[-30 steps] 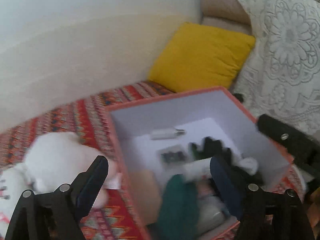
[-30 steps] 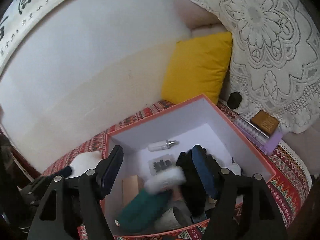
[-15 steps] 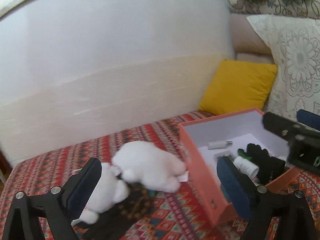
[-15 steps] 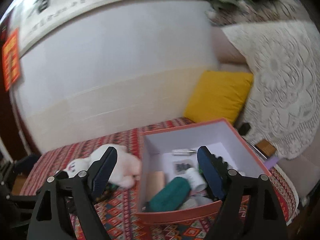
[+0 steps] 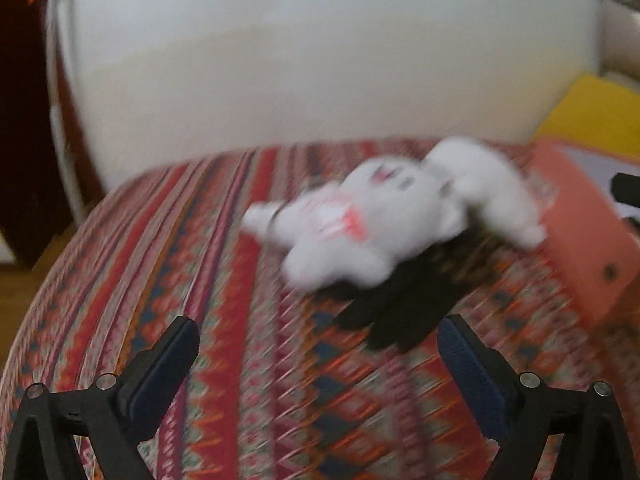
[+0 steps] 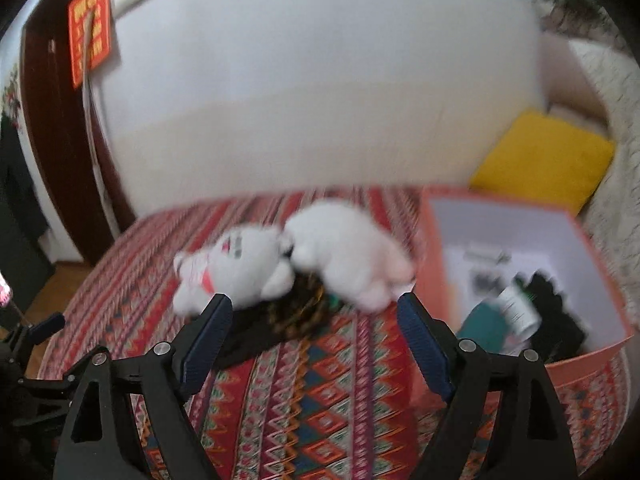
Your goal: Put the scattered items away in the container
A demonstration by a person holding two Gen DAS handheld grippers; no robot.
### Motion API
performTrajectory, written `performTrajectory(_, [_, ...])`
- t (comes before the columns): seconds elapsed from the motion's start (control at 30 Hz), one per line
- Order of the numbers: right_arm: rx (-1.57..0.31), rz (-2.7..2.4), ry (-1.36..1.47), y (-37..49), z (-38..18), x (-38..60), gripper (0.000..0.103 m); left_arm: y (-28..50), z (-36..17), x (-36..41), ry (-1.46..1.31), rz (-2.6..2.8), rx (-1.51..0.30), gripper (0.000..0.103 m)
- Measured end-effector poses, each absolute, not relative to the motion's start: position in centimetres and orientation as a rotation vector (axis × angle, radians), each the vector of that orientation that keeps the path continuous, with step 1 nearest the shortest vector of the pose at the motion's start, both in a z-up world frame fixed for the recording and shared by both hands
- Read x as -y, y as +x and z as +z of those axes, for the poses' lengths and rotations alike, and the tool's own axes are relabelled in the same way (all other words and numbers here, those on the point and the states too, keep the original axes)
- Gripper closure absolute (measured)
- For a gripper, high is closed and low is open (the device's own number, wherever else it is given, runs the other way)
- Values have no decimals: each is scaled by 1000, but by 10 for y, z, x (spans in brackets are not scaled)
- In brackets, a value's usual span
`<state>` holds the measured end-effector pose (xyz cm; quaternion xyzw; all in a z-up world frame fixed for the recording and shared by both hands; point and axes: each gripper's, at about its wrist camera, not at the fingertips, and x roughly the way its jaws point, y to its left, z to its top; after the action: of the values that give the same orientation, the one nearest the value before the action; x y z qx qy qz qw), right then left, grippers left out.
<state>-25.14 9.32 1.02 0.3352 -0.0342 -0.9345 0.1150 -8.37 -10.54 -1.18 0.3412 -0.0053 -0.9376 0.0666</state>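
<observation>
Two views, one after the other.

Left wrist view
- Left claw [image 5: 318, 354]: its fingers are standing wide apart, gripping nothing, hanging over the patterned cover [image 5: 224, 380].
- Plush toys: two white ones are lying ahead of the claw; the nearer toy [image 5: 360, 232], with red markings, is sitting ahead between the fingers, and the second [image 5: 492, 184] is lying beyond it toward the right, touching it.
- Black cloth [image 5: 404, 304]: it is lying partly under the nearer toy, just ahead of the right finger [image 5: 472, 372].
- Box [image 5: 580, 224]: the orange box is sitting off to the right of the claw, with the second toy lying against its side.
- Focus: the whole view is blurring, so fine detail is not showing.

Right wrist view
- Right claw [image 6: 314, 340]: its fingers are spread wide, holding nothing, over the cover [image 6: 320, 400].
- Toys: the marked toy [image 6: 236, 268] is lying ahead of the left finger [image 6: 204, 336]; the other [image 6: 348, 248] is lying ahead between the fingers.
- Dark cloth [image 6: 276, 320]: it is lying under both toys, between the fingertips.
- Box [image 6: 436, 256]: standing open to the right of the claw, it is holding a teal item [image 6: 484, 324], a white bottle [image 6: 520, 308], a black glove [image 6: 560, 312] and small pieces at the back.
- Cushion [image 6: 548, 160]: a yellow one is resting beyond the box, against the wall.
</observation>
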Motion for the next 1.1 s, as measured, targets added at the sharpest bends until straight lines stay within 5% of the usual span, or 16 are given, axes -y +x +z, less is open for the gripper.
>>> performTrajectory(0.23, [199, -2635, 1208, -289, -46, -80, 16, -125, -57, 114, 1167, -2780, -8, 4])
performTrajectory(0.77, [214, -2574, 1397, -337, -96, -80, 16, -339, -108, 68, 1356, -2670, 258, 3])
performTrajectory(0.97, [208, -2585, 1418, -364, -111, -81, 16, -396, -91, 129, 1297, -2572, 3, 10])
performTrajectory(1.1, [220, -2596, 1420, -384, -124, -79, 18, -355, -89, 139, 1386, -2671, -119, 10])
